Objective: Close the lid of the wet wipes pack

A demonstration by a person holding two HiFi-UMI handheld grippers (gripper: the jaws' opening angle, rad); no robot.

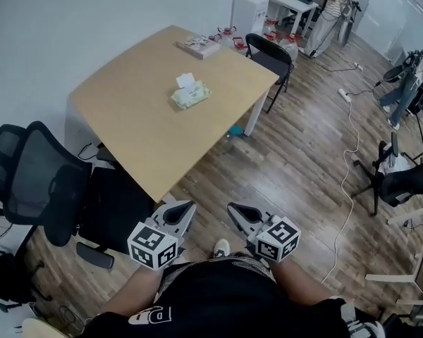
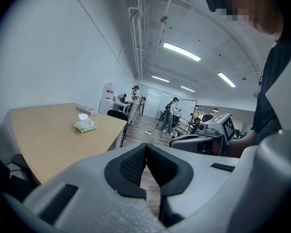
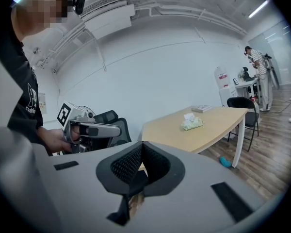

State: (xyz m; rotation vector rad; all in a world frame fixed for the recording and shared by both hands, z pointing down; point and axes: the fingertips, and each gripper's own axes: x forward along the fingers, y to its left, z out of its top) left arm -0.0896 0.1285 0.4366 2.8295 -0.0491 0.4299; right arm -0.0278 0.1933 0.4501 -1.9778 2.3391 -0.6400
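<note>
While lid-up, wipes pack (image 1: 190, 94) on table (image 1: 144, 129)

The left claw (image 1: 185, 208) and the right claw (image 1: 235, 210) are held low at the person's waist, side by side, apart, pointing forward; each has its jaws pressed together on nothing

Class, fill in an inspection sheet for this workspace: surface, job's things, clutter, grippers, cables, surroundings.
Surface: wooden table, mostly bare.
Job's things: wet wipes pack near the table's middle, its lid standing open.
Clutter: stack of booklets at the far corner.
Grippers: left gripper and right gripper both shut, empty, held low, short of the table.
Cables: white cable crosses the floor from a power strip.
Surroundings: office chair, folding chair, people at far desks.
</note>
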